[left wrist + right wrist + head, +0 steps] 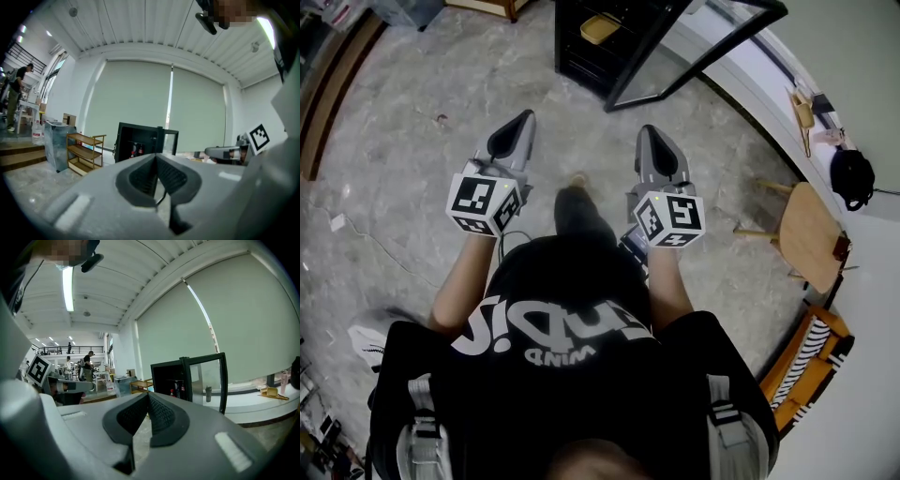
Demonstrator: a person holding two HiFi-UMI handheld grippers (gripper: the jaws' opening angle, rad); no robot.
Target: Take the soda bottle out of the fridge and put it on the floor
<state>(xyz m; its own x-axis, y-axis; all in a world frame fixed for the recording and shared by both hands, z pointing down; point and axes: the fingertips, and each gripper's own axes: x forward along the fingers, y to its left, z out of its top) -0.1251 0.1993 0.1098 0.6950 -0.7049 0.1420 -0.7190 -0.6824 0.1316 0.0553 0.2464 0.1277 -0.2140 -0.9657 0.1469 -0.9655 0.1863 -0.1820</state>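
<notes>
Two grey plastic grippers, each topped by a white marker cube, are held level and side by side in front of you, over the grey marbled stone floor (403, 159); your left gripper (525, 117) has its jaws pressed together with nothing between them; your right gripper (647, 131) is likewise closed and empty. Both point toward a black cabinet fridge (581, 52) standing at the far edge of the floor; its glass-paned door (694, 42) stands swung wide to the right. Inside the dark cabinet, a few small red-marked bottles (172, 391) stand together on a shelf around mid-height; they are too small to tell which one is the soda bottle; they sit well apart from both grippers. A low, open wooden shelf rack (84, 157) stands on the floor just left of the fridge; a round-topped wooden stool (811, 234) sits near the floor's right edge, beside the white wall. Your black T-shirt with white lettering (553, 337) fills the lower part of the head view; a person in dark clothes (16, 93) stands far off at the left.
</notes>
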